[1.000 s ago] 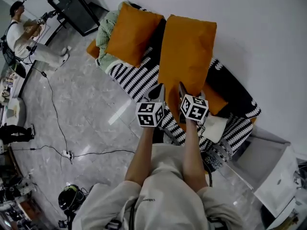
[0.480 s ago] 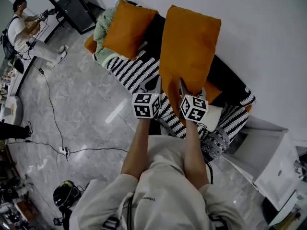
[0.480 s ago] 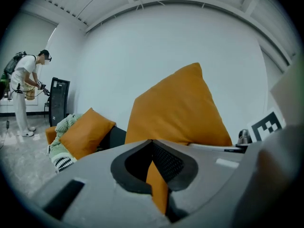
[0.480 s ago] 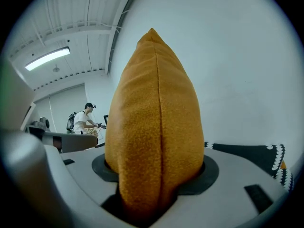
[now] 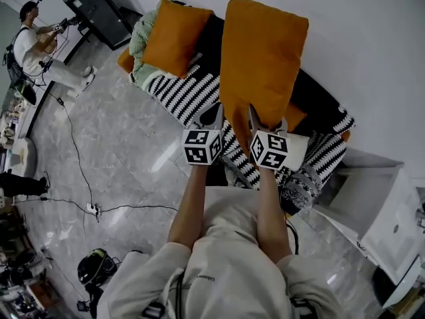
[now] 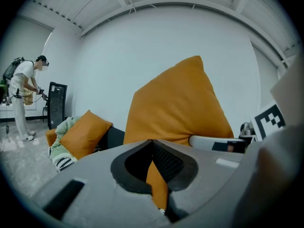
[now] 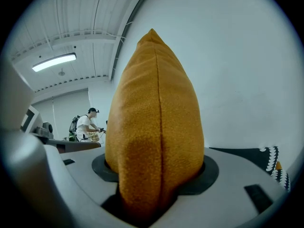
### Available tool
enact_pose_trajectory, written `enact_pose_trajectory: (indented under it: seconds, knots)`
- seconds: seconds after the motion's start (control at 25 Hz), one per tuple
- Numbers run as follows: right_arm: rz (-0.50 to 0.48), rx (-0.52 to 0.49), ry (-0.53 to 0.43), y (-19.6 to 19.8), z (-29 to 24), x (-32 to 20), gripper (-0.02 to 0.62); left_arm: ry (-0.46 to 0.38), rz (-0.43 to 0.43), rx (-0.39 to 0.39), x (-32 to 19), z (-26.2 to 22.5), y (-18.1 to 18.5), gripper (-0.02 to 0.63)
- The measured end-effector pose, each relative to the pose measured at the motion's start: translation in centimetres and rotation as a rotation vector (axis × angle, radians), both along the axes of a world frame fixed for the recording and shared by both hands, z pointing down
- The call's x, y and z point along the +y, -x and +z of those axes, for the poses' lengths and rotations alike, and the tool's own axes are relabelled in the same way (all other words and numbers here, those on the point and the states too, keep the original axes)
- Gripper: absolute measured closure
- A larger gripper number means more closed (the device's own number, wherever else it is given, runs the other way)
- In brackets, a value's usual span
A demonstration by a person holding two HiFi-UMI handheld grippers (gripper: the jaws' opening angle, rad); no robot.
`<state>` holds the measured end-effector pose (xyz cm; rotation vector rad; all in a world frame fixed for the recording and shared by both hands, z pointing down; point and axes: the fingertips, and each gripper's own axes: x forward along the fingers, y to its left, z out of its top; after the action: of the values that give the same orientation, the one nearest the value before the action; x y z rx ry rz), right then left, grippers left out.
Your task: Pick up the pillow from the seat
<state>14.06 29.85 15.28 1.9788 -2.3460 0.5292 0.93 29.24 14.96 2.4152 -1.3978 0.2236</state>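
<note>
A large orange pillow (image 5: 262,58) hangs lifted above the sofa seat, upright against the white wall. In the head view my right gripper (image 5: 265,121) is shut on the pillow's lower edge. In the right gripper view the thick fabric (image 7: 154,127) fills the gap between the jaws. At the pillow's lower left corner my left gripper (image 5: 212,115) is shut too. The left gripper view shows a thin fold of the orange cloth (image 6: 156,184) pinched between its jaws, with the pillow's body (image 6: 178,108) rising behind.
A second orange pillow (image 5: 174,37) leans on a green blanket (image 5: 139,42) at the sofa's left end. The sofa (image 5: 186,95) has a black-and-white striped cover. A white cushion (image 5: 297,153) lies near my right hand. A person (image 5: 33,45) stands far left by a black cabinet (image 5: 99,8); cables (image 5: 73,151) cross the floor.
The pillow has risen off the seat and stands higher against the wall. Both grippers moved up slightly with it, still holding its lower edge.
</note>
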Motion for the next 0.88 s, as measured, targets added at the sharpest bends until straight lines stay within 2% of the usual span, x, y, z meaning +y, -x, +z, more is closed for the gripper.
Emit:
enact_pose_trajectory:
  seconds: [0.2,0.56,0.72,0.88]
  knots:
    - [-0.005,0.012,0.009,-0.5,0.2,2.0,0.305,0.011,0.012,-0.005,2.1,0.4,-1.0,0.6]
    - [0.005,0.081,0.096,-0.8,2.4,5.5,0.305,0.019,0.037,-0.003,4.6,-0.5,-1.7,0.6]
    - [0.025,0.078,0.139,-1.1,3.1,7.6,0.305,0.028,0.028,0.006,7.1,-0.8,-1.0,0.6]
    - [0.05,0.071,0.173,-1.5,4.3,11.9,0.304,0.059,-0.007,0.015,11.4,0.0,0.7,0.6]
